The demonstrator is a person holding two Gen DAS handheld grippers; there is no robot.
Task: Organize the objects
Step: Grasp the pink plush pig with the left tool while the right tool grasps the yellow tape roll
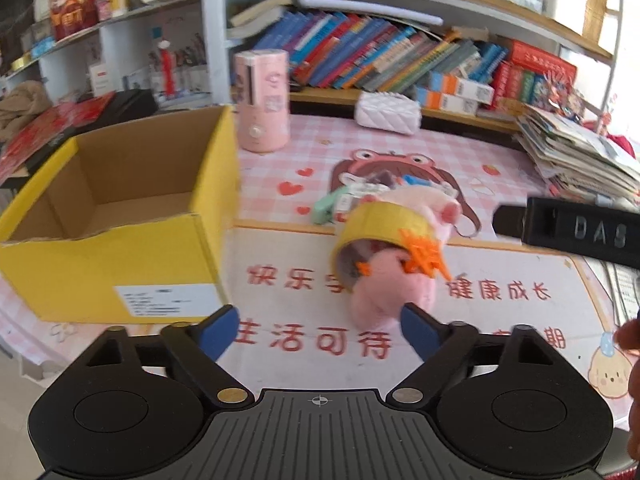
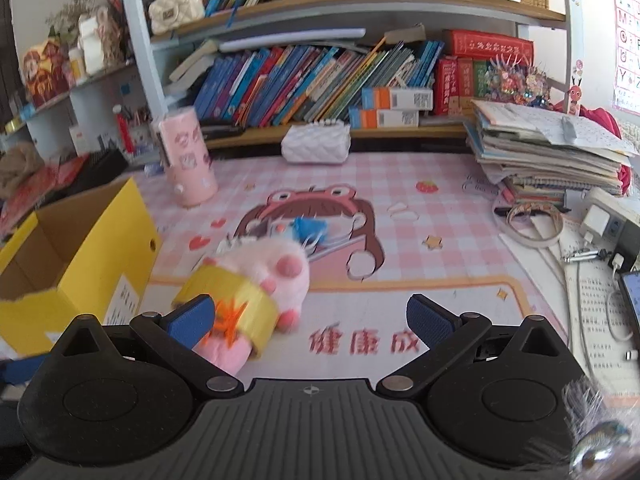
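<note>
A pink plush toy [image 1: 384, 292] lies on the pink desk mat with a yellow tape roll [image 1: 376, 224] around it and an orange spiky piece [image 1: 424, 260] on top. It also shows in the right wrist view [image 2: 276, 272], with the tape roll [image 2: 232, 300]. Behind it lie a mint green object [image 1: 326, 206] and small items. An open, empty yellow cardboard box [image 1: 120, 220] stands at the left, also in the right wrist view [image 2: 80, 264]. My left gripper [image 1: 320, 330] is open, just short of the plush. My right gripper [image 2: 312, 320] is open, its left finger beside the tape roll.
A pink cylinder container [image 1: 262, 100] and a white quilted pouch [image 1: 388, 112] stand at the desk's back. A stack of papers and books [image 2: 548, 148] sits at the right, with tape rings [image 2: 528, 224], chargers and cables. Bookshelves [image 2: 320, 80] rise behind.
</note>
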